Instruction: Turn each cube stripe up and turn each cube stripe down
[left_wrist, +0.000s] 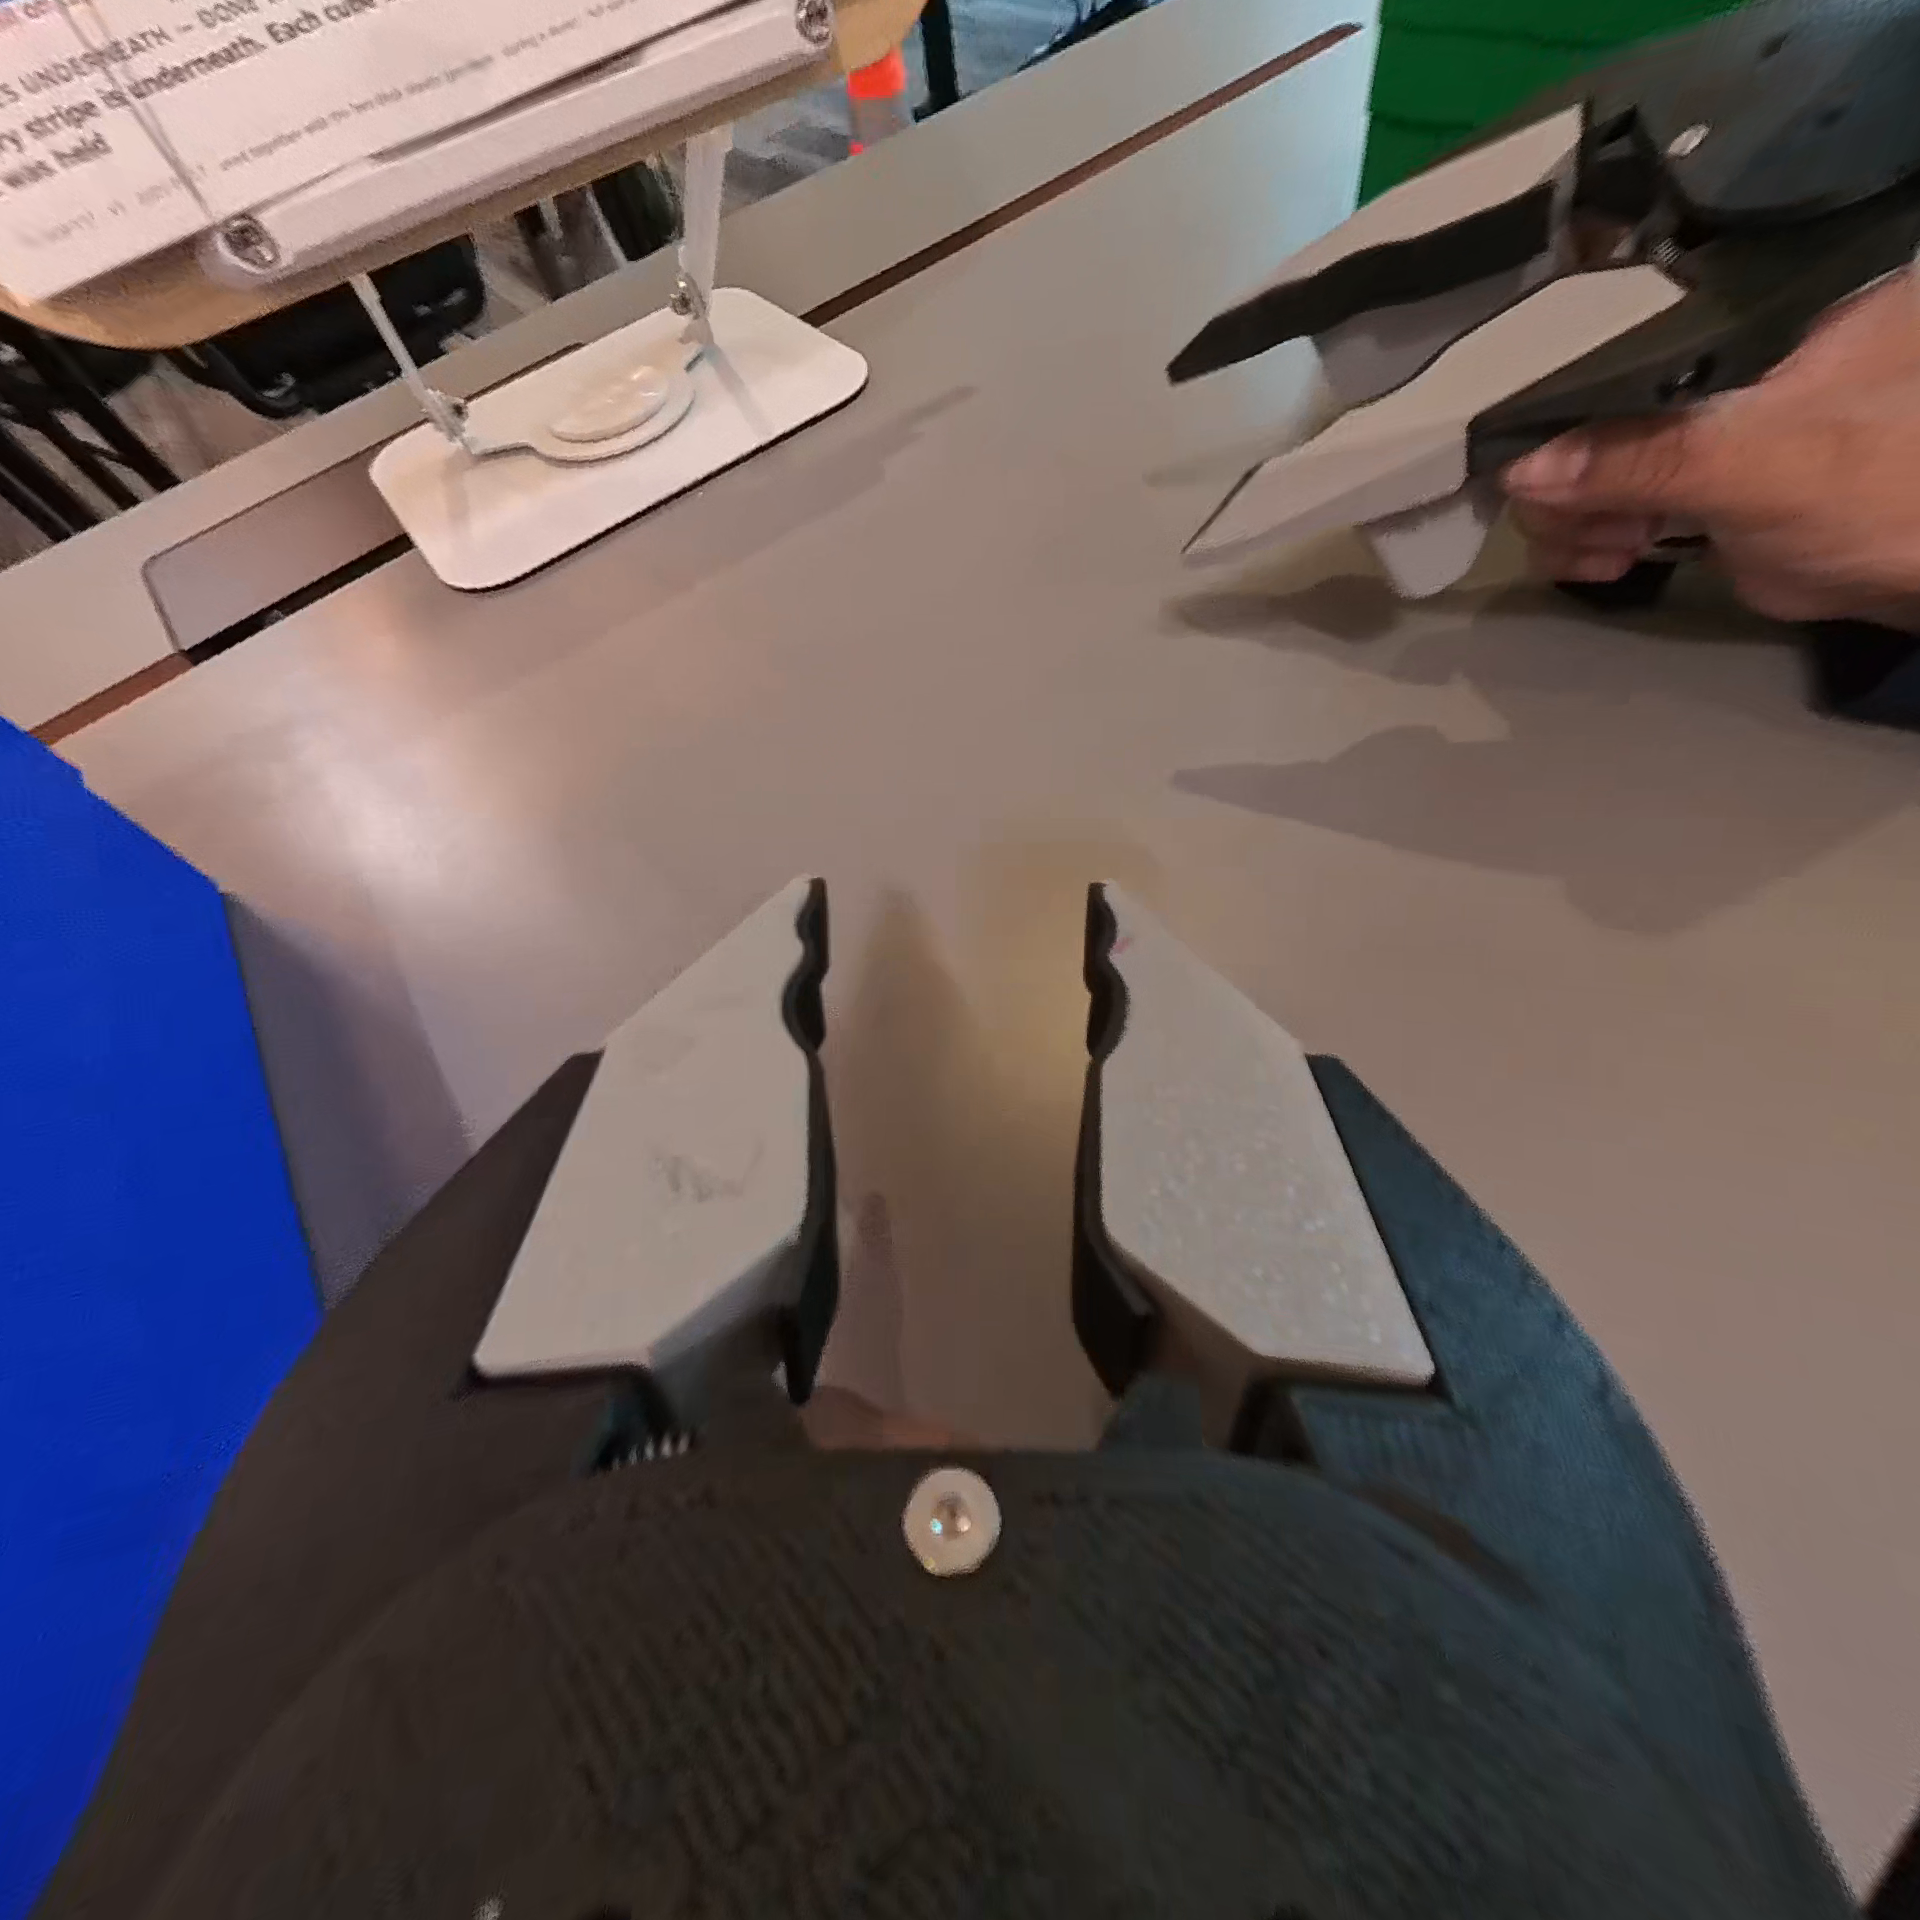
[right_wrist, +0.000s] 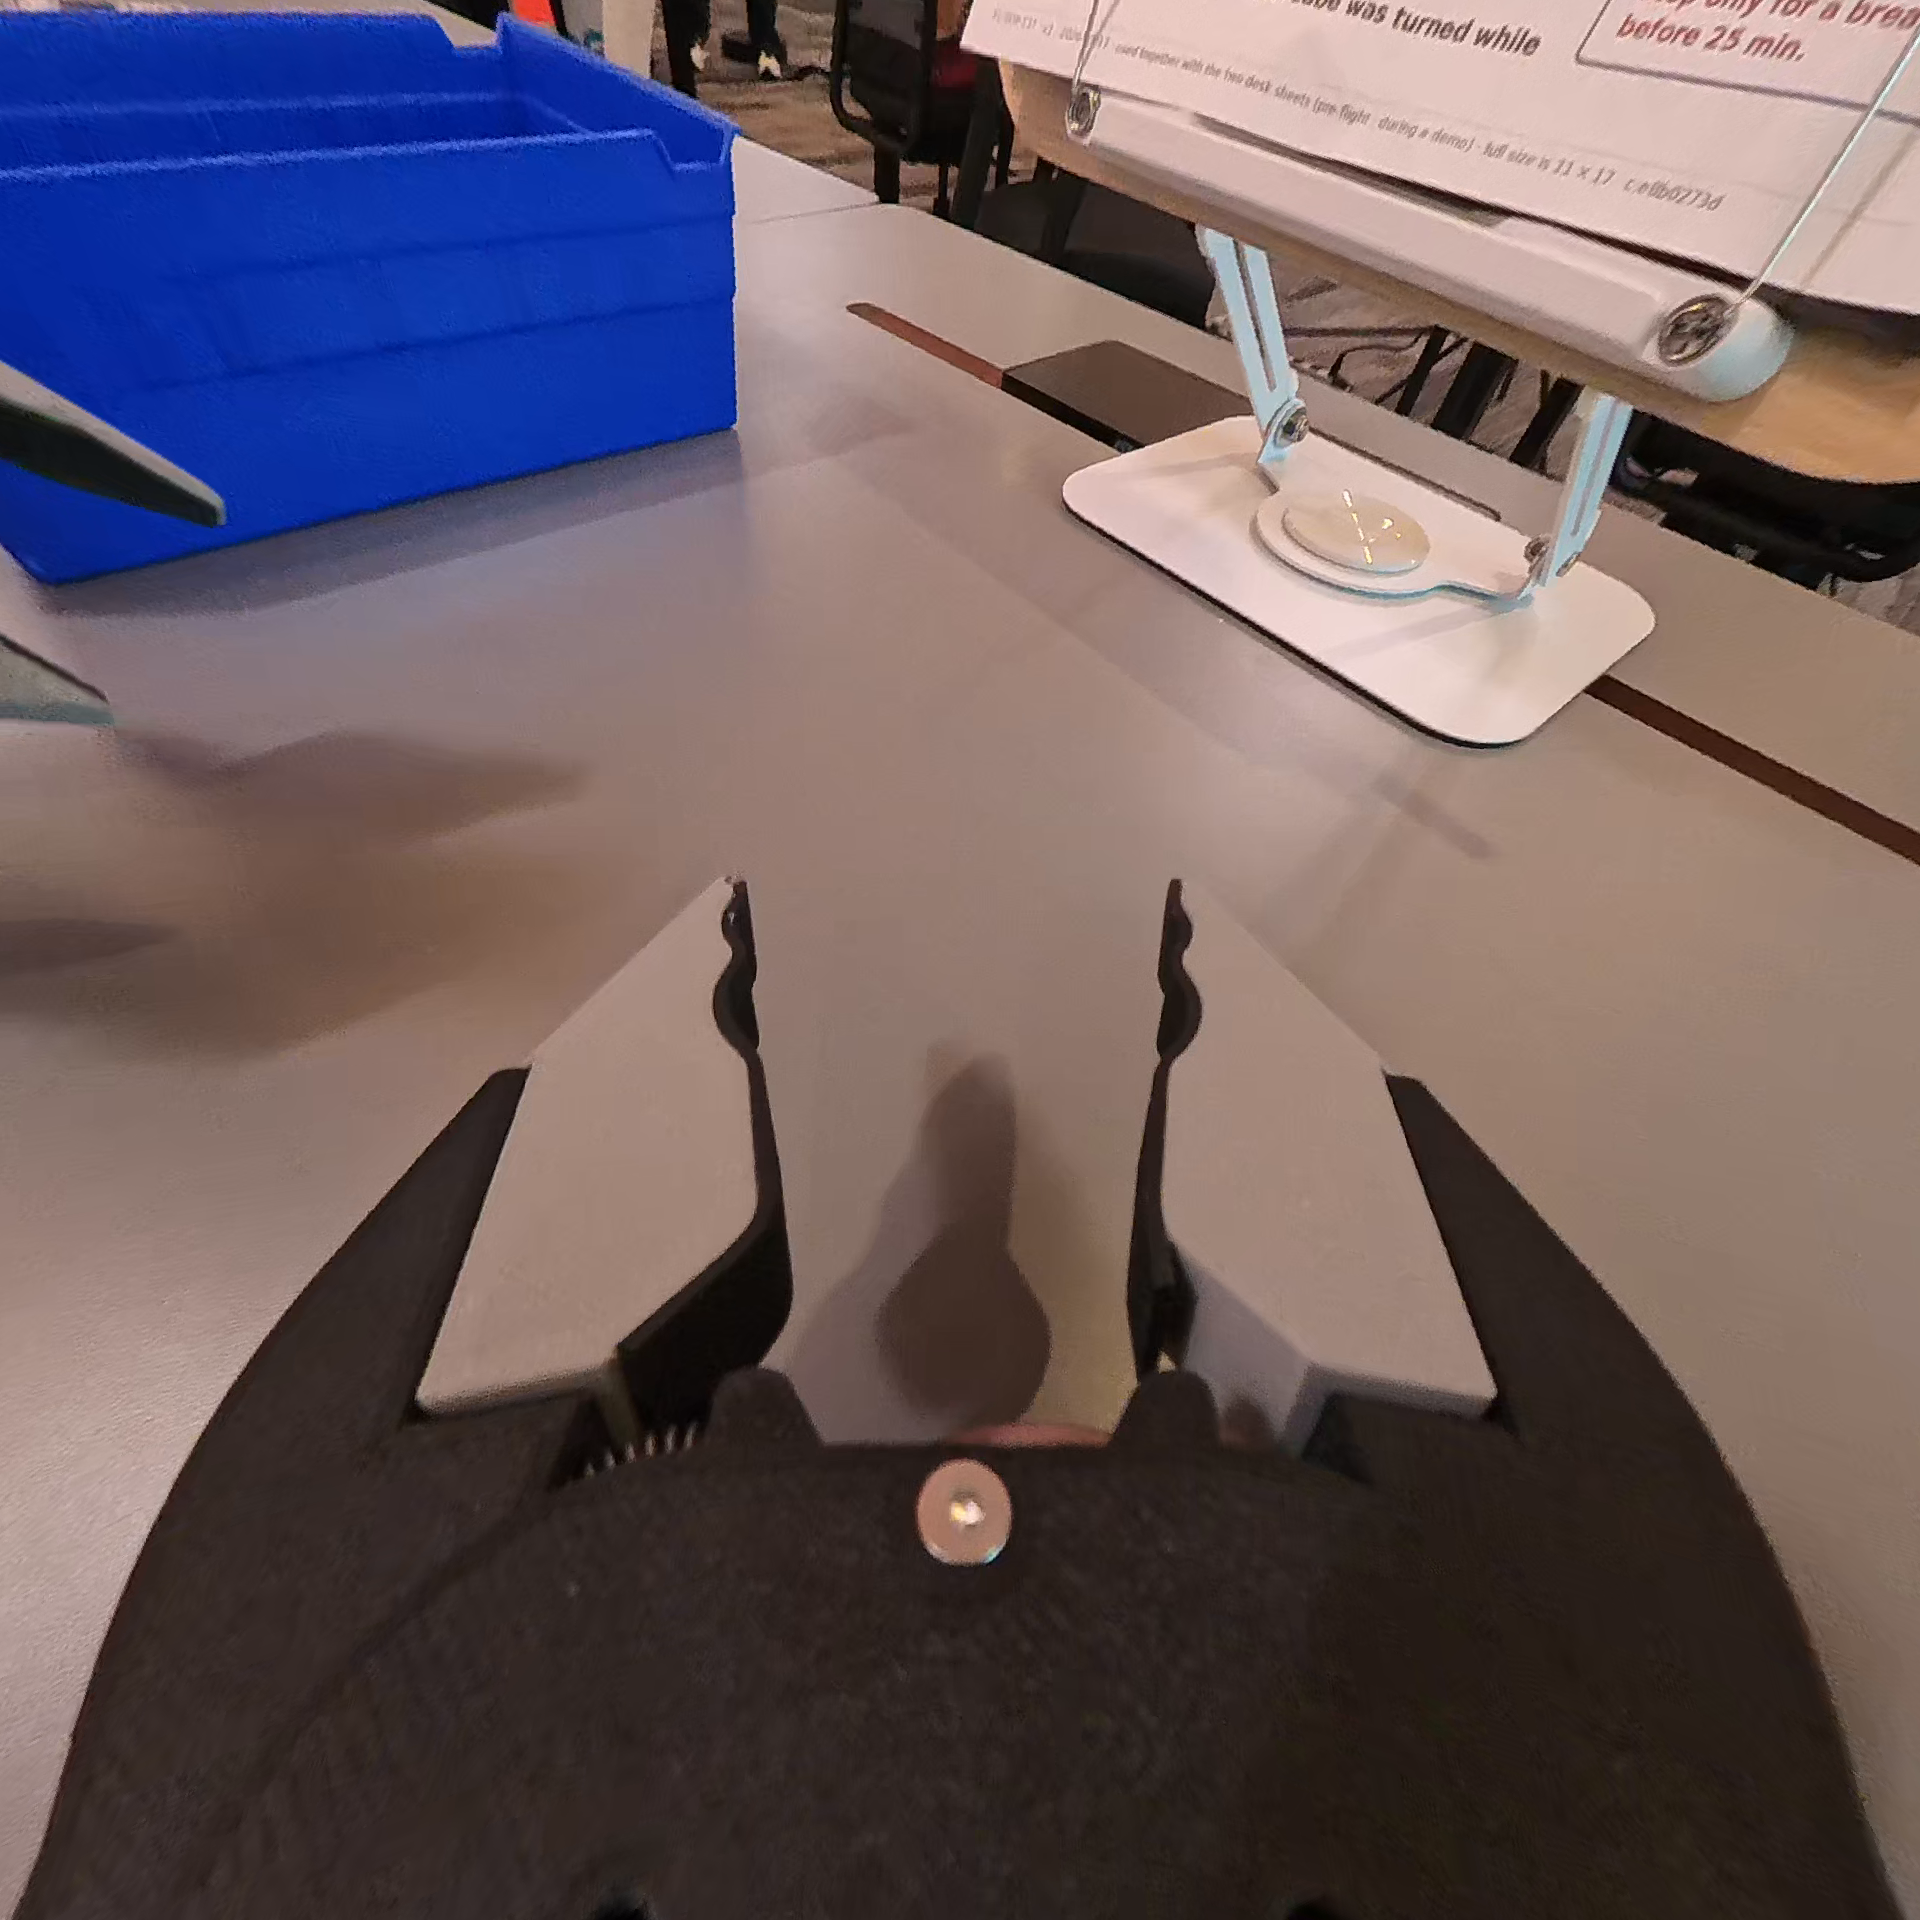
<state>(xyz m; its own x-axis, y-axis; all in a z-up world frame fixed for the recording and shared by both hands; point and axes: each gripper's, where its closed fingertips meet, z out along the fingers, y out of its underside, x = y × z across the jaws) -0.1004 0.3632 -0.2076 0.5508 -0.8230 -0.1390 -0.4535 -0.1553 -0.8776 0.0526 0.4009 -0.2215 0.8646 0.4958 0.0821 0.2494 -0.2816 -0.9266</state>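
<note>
Cubes show in neither view, so you cannot place them from these pictures.

In your left wrist view, your left gripper (left_wrist: 956, 904) sits at the bottom centre with its jaws parted and nothing between them, over bare grey desk (left_wrist: 727, 727). At the upper right, your right gripper (left_wrist: 1184, 457) reaches in from the edge, its fingers apart and empty, held by your hand (left_wrist: 1714, 488). A blue bin (left_wrist: 114, 1091) fills the left edge. At the upper left, a white stand (left_wrist: 623, 426) rests on the desk and carries a printed sheet (left_wrist: 364, 114).

In your right wrist view, your right gripper (right_wrist: 956, 894) is at the bottom centre, jaws spread and empty, above the desk (right_wrist: 831, 675). The bin (right_wrist: 364, 281) stands at the upper left, open side up. Your left gripper's fingers (right_wrist: 104, 457) poke in at the left edge, blurred. The stand (right_wrist: 1361, 582) sits at the upper right, its sheet (right_wrist: 1507, 94) tilted above it.
</note>
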